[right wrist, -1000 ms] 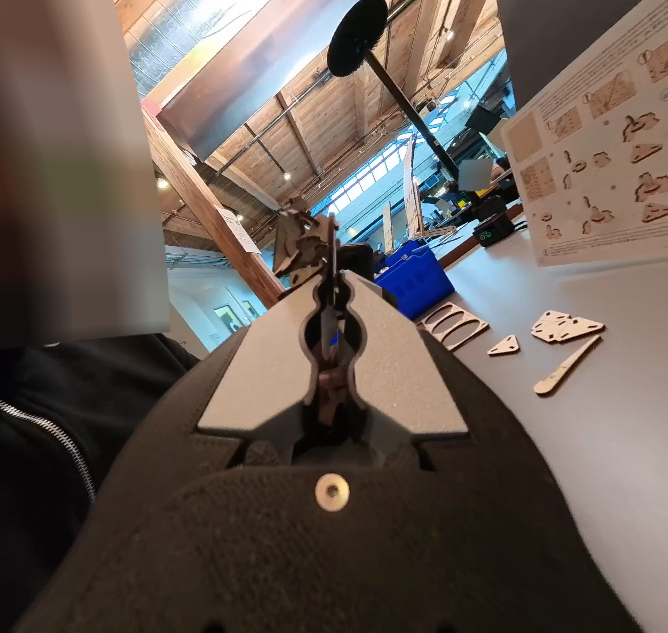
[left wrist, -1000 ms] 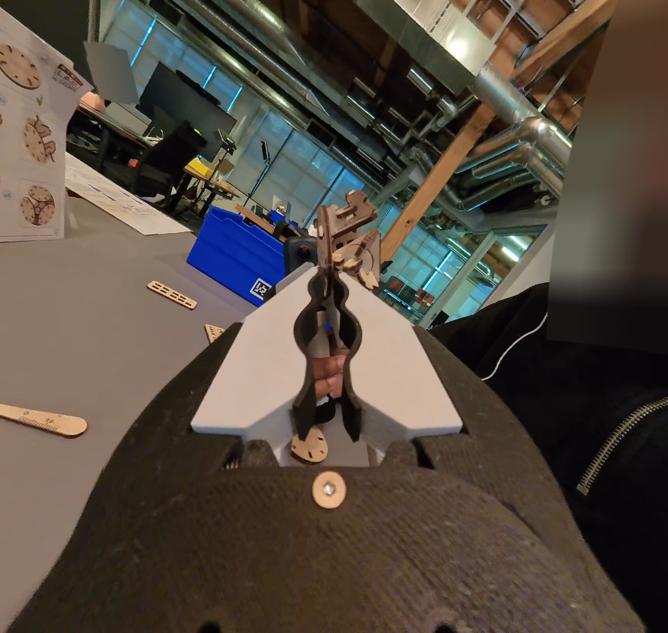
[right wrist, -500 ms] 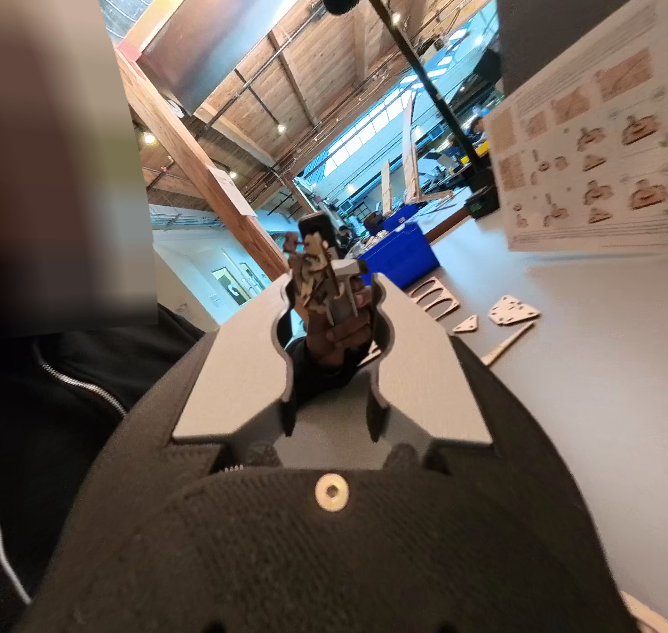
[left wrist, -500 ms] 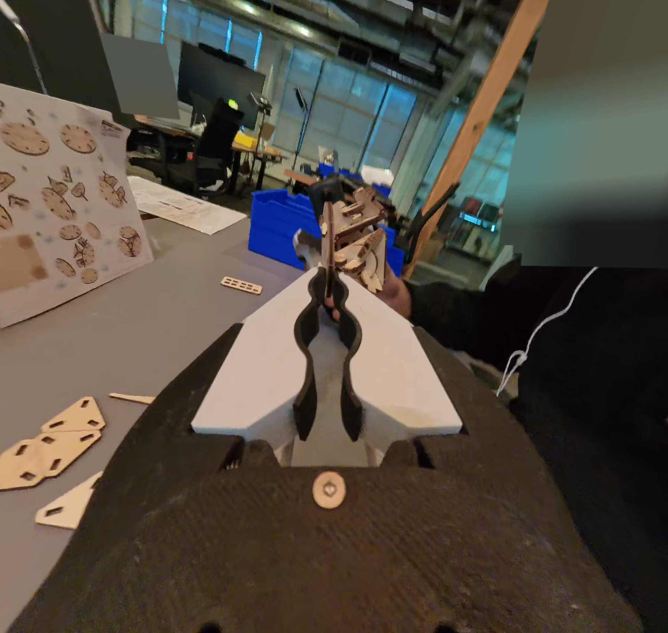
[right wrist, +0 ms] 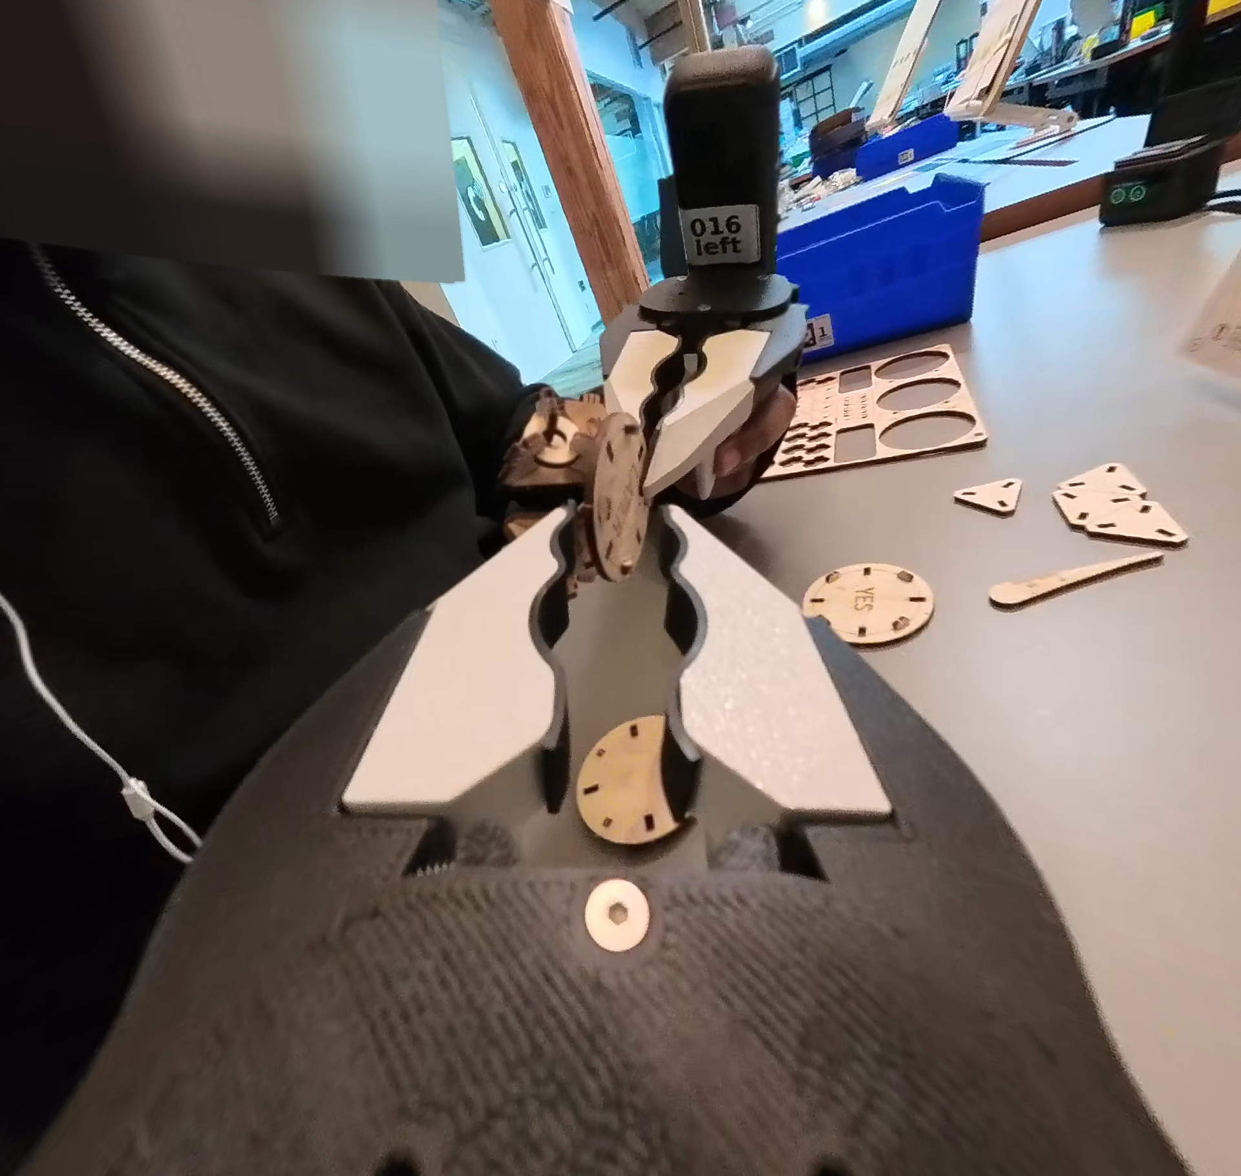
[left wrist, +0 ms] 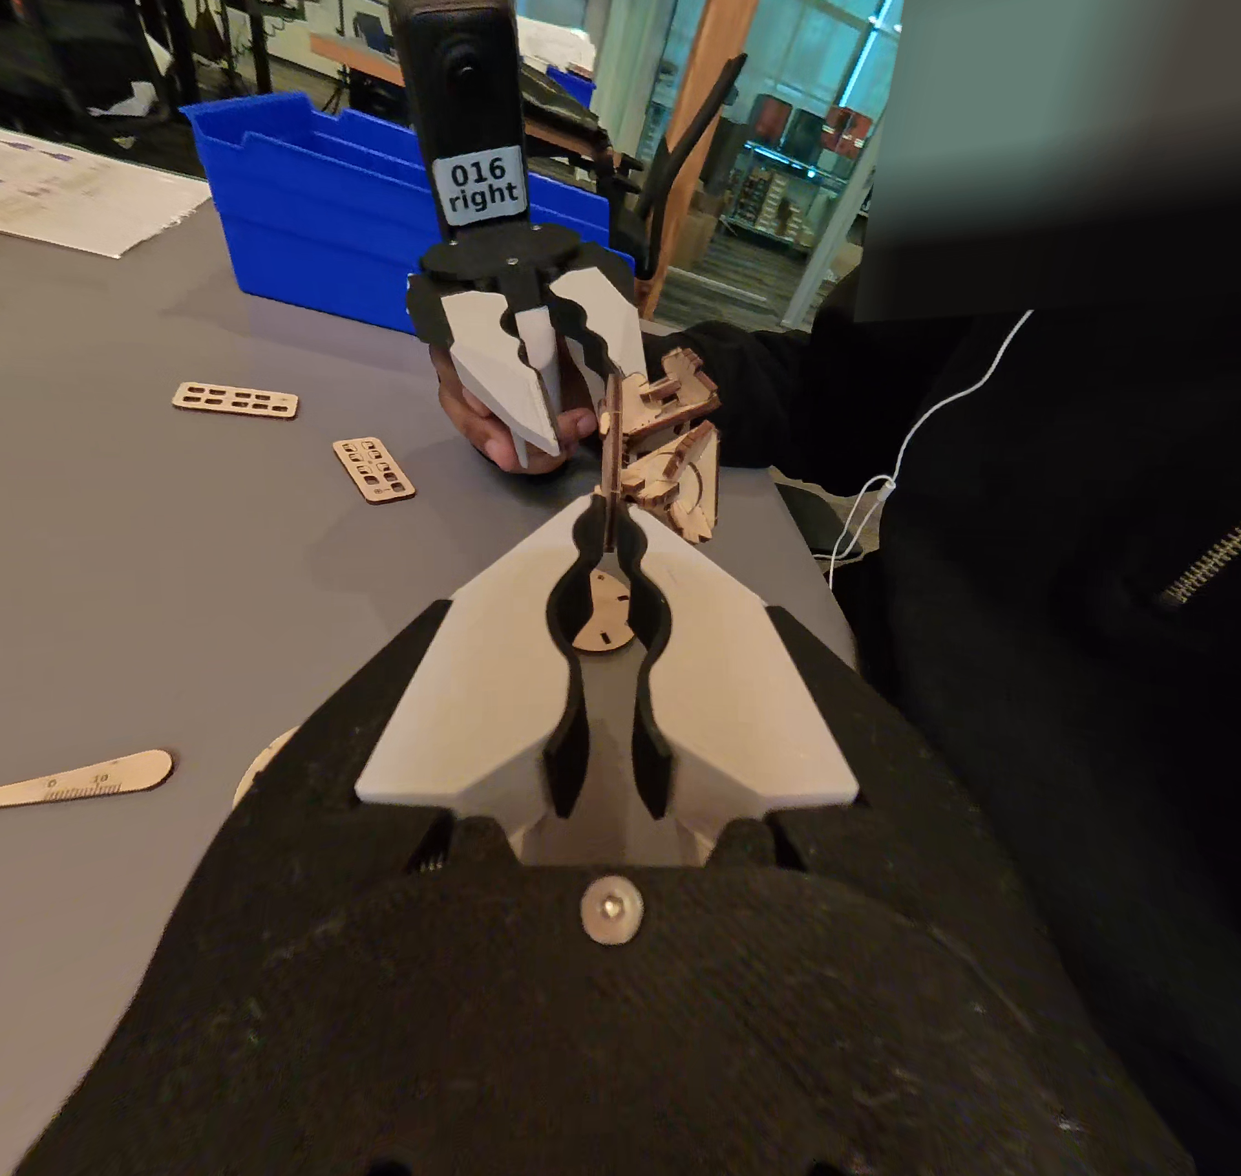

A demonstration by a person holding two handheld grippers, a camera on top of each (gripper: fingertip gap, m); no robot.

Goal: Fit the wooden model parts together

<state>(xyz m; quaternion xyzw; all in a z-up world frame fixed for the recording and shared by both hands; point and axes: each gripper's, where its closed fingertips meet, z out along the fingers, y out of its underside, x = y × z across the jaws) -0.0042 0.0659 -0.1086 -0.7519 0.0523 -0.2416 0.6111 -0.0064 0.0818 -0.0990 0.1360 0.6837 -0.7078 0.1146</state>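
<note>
Left gripper [left wrist: 610, 512]: fingers clamped on the edge of the disc of a light-brown laser-cut plywood assembly [left wrist: 661, 452], held up over the grey bench [left wrist: 201, 579]. Right gripper [right wrist: 614, 526]: fingers part open, straddling the assembly's disc without gripping it. Loose plywood disc [right wrist: 868, 602] and triangular plates [right wrist: 1118, 514] on bench nearby; blue bin [left wrist: 322, 203] behind.

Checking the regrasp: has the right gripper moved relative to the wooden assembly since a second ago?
Yes. The right gripper, then shut on the wooden assembly, now stands open around its disc, and has tipped down toward the grey table.
</note>
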